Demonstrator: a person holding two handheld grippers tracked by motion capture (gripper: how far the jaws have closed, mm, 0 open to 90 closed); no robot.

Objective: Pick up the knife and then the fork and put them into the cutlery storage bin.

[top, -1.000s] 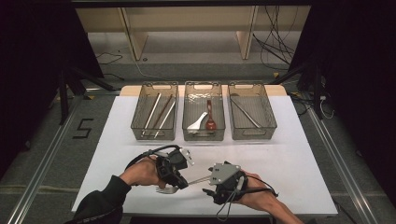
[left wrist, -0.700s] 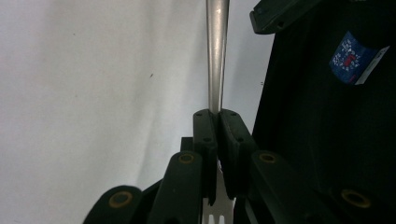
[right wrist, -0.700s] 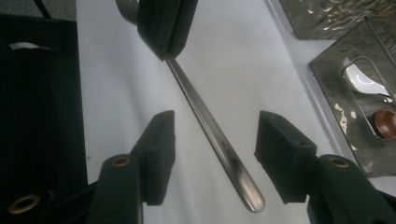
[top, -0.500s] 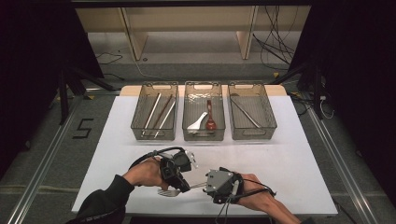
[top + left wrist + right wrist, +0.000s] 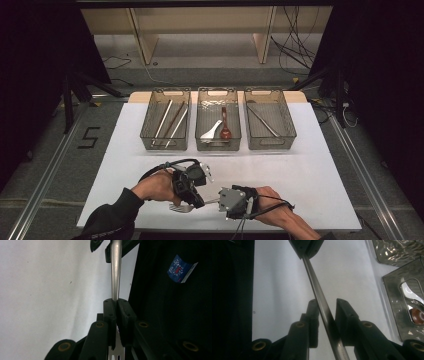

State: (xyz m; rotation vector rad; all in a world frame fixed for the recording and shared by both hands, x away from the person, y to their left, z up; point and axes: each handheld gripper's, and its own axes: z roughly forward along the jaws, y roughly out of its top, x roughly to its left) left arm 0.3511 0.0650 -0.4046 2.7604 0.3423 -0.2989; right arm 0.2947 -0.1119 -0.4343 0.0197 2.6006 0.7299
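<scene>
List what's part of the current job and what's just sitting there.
In play:
- fork, clamped by left gripper
- right gripper, jaws just closing around the handle, gap on one side

Idle:
- left bin, sticks
- middle bin, spoons
- right bin, rod

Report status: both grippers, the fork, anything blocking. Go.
Left gripper shut on fork. Right gripper has just been closing around its handle, a gap showing on one side. White table around them bare.

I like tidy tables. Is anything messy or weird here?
Nothing spilled or broken. The odd one out is a fork near the front edge, not in a bin like the other utensils; the left tongs hold it.
</scene>
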